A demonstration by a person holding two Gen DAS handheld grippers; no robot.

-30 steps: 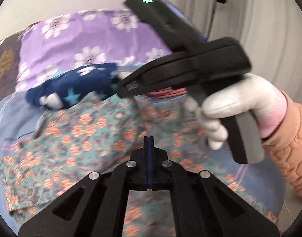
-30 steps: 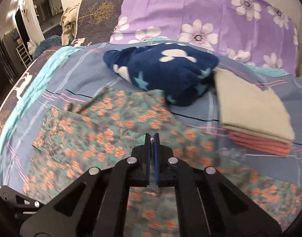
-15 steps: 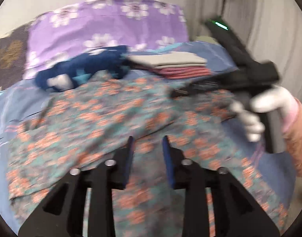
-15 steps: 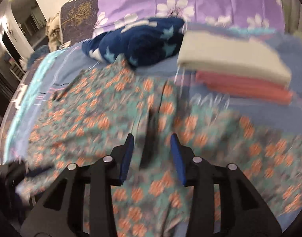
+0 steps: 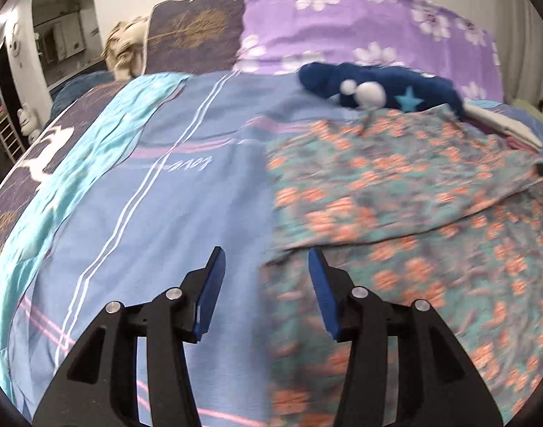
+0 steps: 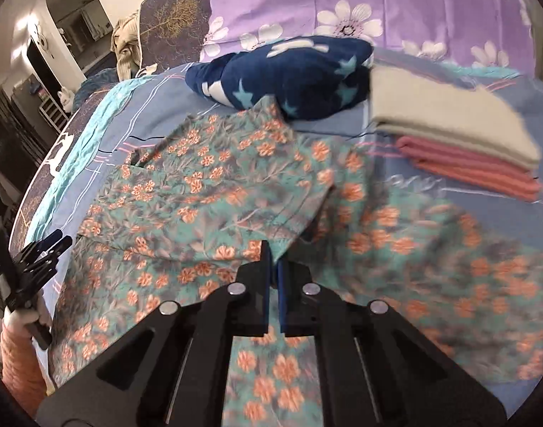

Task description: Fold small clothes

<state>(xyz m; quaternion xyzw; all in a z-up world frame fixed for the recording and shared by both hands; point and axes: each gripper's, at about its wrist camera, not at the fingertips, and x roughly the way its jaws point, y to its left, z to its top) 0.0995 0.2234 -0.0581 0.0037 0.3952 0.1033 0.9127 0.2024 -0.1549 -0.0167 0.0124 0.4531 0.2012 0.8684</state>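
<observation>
My right tongs [image 6: 274, 267] now pinch the floral garment [image 6: 207, 192], folding it over; my left tongs [image 5: 264, 274], released, gape wide beside its edge.

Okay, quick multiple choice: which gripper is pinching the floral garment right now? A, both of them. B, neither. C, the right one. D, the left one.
C: in the right wrist view the right gripper has its jaws closed on a folded-over edge of the floral garment, while in the left wrist view the left gripper stands wide open with nothing between its fingers.
</observation>
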